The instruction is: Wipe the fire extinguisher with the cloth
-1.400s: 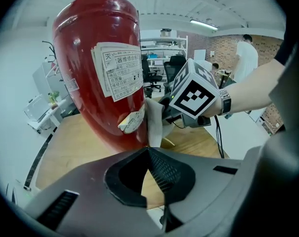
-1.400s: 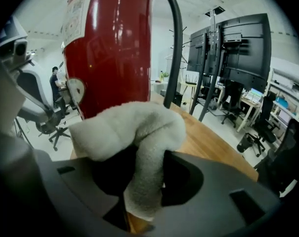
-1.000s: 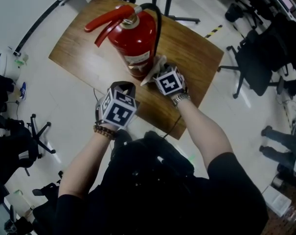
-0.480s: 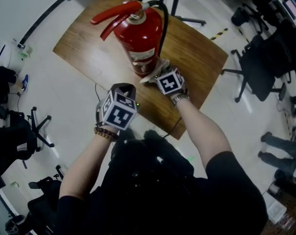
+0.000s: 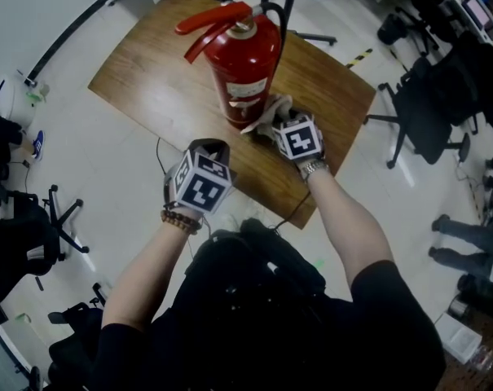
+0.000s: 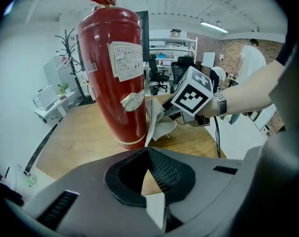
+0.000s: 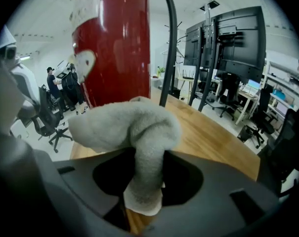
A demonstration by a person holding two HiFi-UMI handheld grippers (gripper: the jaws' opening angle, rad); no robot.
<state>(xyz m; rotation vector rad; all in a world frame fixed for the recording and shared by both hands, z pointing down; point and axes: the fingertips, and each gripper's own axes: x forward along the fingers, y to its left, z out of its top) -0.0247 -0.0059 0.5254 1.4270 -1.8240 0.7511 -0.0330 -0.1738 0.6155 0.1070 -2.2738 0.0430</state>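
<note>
**Cloth (image 7: 139,127) at the foot of the upright fire extinguisher (image 5: 248,72), right gripper (image 7: 144,181) nearer.**
The cloth is pinched between the right gripper's jaws and appears to be laid against the cylinder's lower side. The cylinder stands on the table (image 5: 148,80) with its long axis vertical and rises directly ahead of the cloth, so a stroke along its height is judged likely. The left gripper (image 6: 148,152) is pressed together, empty, and held well apart.

Glossy red fire extinguisher (image 5: 244,72) with red levers, a white label (image 6: 127,58) in dark print and a black hose (image 5: 280,31); pale grey cloth (image 7: 134,127) at its 4 o'clock; brown wood-grain table (image 5: 148,72); marker cubes (image 5: 201,184) with black squares on white; off-white floor (image 5: 107,161) at 9 o'clock.
</note>
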